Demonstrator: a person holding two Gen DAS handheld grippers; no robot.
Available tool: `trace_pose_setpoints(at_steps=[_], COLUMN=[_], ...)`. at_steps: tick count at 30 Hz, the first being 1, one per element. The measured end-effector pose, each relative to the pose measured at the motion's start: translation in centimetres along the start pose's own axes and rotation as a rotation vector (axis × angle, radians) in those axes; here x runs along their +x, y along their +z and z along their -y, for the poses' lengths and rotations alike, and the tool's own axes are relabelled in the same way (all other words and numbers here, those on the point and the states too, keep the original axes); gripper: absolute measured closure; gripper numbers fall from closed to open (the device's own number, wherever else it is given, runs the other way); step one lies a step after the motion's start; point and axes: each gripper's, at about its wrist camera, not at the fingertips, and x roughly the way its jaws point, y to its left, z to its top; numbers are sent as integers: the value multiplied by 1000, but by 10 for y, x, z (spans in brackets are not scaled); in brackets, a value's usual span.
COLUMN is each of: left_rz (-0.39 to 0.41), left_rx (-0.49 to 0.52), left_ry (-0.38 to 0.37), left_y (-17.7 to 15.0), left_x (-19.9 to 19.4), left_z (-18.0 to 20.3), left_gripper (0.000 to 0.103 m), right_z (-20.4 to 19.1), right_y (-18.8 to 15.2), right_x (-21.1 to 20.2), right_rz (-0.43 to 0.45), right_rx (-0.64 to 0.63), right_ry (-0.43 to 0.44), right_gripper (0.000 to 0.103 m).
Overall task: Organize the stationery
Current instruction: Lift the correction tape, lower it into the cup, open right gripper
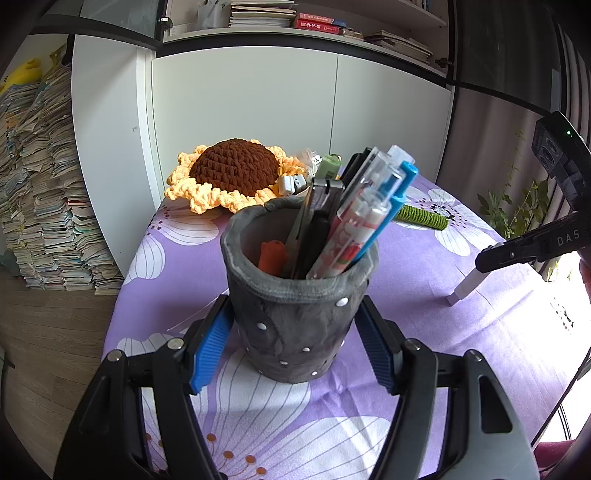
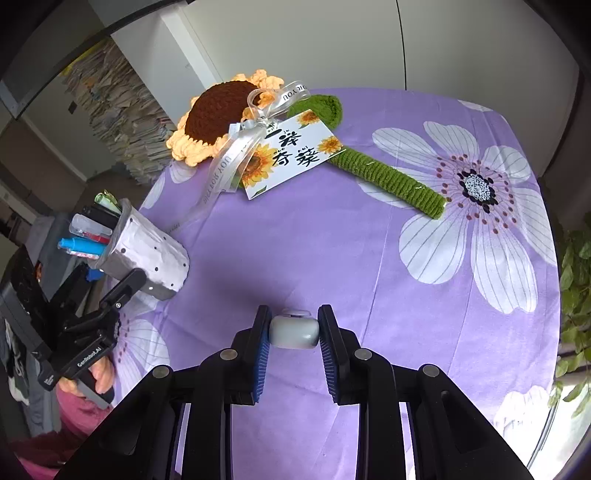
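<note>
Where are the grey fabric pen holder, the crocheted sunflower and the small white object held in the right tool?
Grey fabric pen holder (image 1: 295, 332): left wrist view, front wall.
Crocheted sunflower (image 2: 216, 112): right wrist view, brown centre.
Small white object (image 2: 294, 333): right wrist view, rounded face.

A lived-in room of a home, likely a study: beyond the left hand-held gripper, a tabletop dressed in a purple flower-print cloth stands against white cabinet doors. Above them, an open shelf carries stacked books and papers. To the gripper's left, a tall pile of worn books rises from the wood-look floor. A leafy houseplant sits off to the right.
</note>
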Motion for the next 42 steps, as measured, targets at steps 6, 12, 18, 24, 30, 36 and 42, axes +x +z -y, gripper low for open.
trace_pose_setpoints(at_steps=[6,12,18,24,30,36,42], left_rz=[0,0,0,1,3,2,1], left_rx=[0,0,0,0,2,1,1], left_ry=[0,0,0,-1,-6,-6,-7], left_y=[0,0,0,0,0,0,0], left_x=[0,0,0,0,1,1,1], left_z=[0,0,0,0,1,1,2], left_gripper=[36,36,36,37,38,37,37], right_z=[-9,-48,-118,-170,-176,-180,-181], right_y=[4,31,60,70,74,75,74], right_x=[-14,-60,-89,-55,-25,-14,1], right_rz=[60,181,259,187,125,78,12], right_rx=[-10,-100,-274,-410,-433,-467,-484], right_ry=[-6,69,192,196,175,162,169], right_gripper=[76,76,76,76,76,76,76])
